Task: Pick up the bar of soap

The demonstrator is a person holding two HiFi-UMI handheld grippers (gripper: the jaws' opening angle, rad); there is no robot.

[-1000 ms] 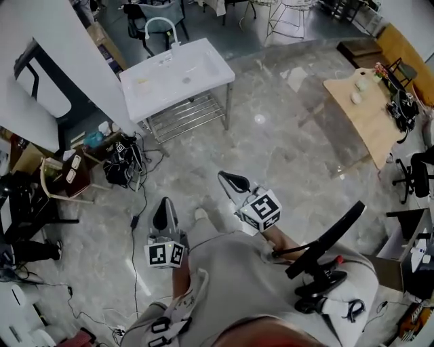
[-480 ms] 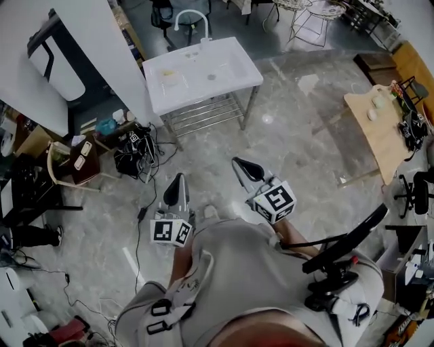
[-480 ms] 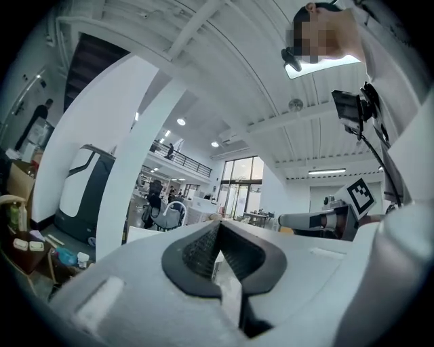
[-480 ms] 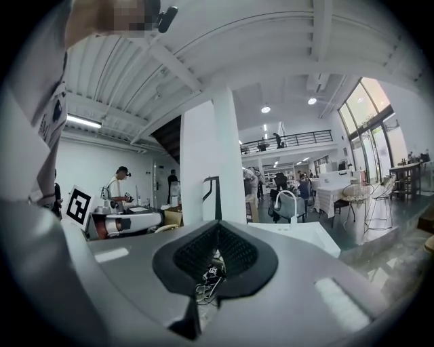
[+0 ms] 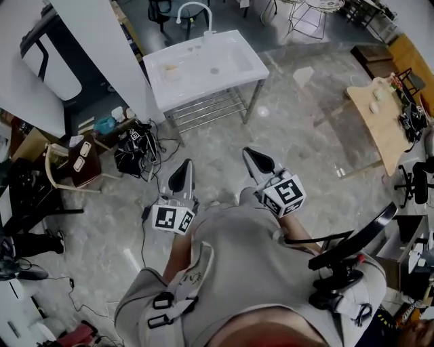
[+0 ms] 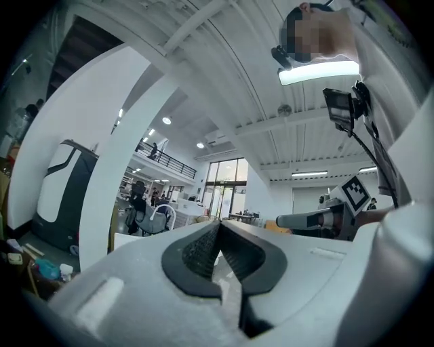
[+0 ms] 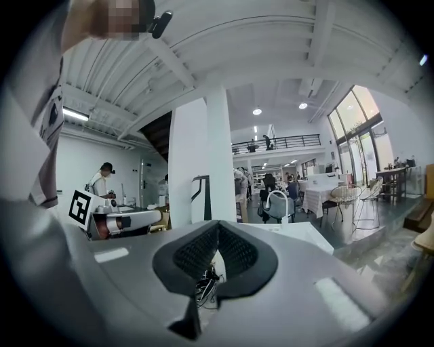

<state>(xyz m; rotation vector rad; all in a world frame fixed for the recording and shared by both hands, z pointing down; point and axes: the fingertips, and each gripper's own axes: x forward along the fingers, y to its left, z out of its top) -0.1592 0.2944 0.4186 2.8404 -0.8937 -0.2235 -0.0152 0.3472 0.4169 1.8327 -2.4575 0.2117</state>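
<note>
Standing a little way off, I saw the person hold both tools out level at waist height. The left tool (image 5: 184, 169) had its ribbed pads (image 6: 203, 247) pressed together with nothing between them. The right tool (image 5: 252, 156) was shut just as tight and held nothing either. Below them was only grey marble floor (image 5: 305, 142), with a dark bag and a tangle of cables (image 5: 132, 157) off to the left.

Further on stood the white washbasin (image 5: 254, 68) on its metal frame, a curved tap (image 5: 193, 9) at its far edge. A small pale yellow piece (image 5: 171, 68) lay on the flat ledge left of the bowl. I took it for the bar of soap, though it was too small to be sure. It was well apart from both tools.

The step in hand looked like the approach. To do it well, I'd say close in on the washbasin squarely. Spread one tool's jaws before reaching the ledge, and come down over the soap across its narrower side. It lay low and is likely slick, so a centred, firm squeeze would suit.
</note>
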